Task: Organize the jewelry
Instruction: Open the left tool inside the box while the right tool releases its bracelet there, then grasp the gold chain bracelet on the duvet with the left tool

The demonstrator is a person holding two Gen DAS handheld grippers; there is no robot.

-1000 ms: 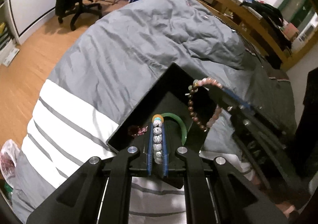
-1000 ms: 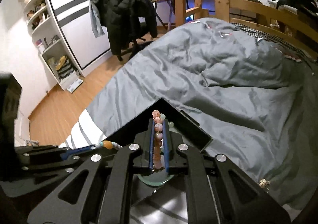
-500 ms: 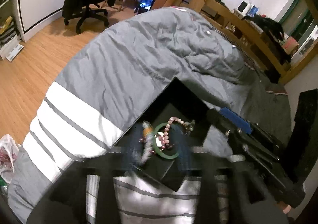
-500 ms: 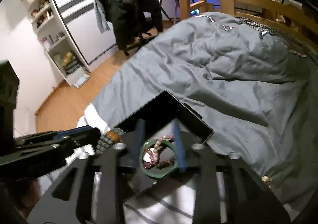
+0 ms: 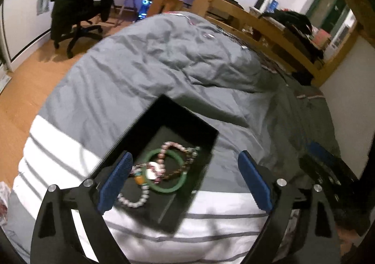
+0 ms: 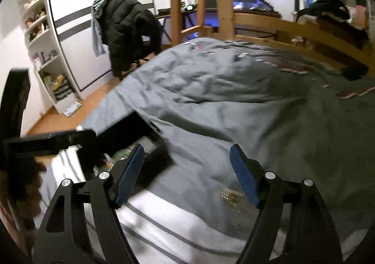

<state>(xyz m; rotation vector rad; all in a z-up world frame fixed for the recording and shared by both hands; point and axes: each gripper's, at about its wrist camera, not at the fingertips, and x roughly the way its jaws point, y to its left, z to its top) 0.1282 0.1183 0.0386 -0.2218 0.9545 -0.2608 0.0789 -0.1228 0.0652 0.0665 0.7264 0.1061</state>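
Left wrist view: the left tool hangs over a black tray that lies on the grey duvet of a bed. Its jaws have just been opening and now stand wide and released, with nothing pressed between the blue pads. In the tray lie a green bangle, a pink bead bracelet draped across it, and a pale bead bracelet with an orange bead nearer the left pad.

Right wrist view: the right tool points at the duvet beside the tray. Its jaws have likewise just been opening and hold nothing. A small gold piece lies loose on the duvet just inside the right pad, well apart from the tray; motion blur hides its exact form.

Handling, as a judgement: the gold piece looks light, limp and chain-like, so it would sag and could slip from the pads, and it may sink into the soft duvet when pressed. The best hold is probably across its bunched middle. The bangle is rigid, smooth and likely brittle; it should be taken across its rim. The bead strings are flexible and are best pinched over a few beads.
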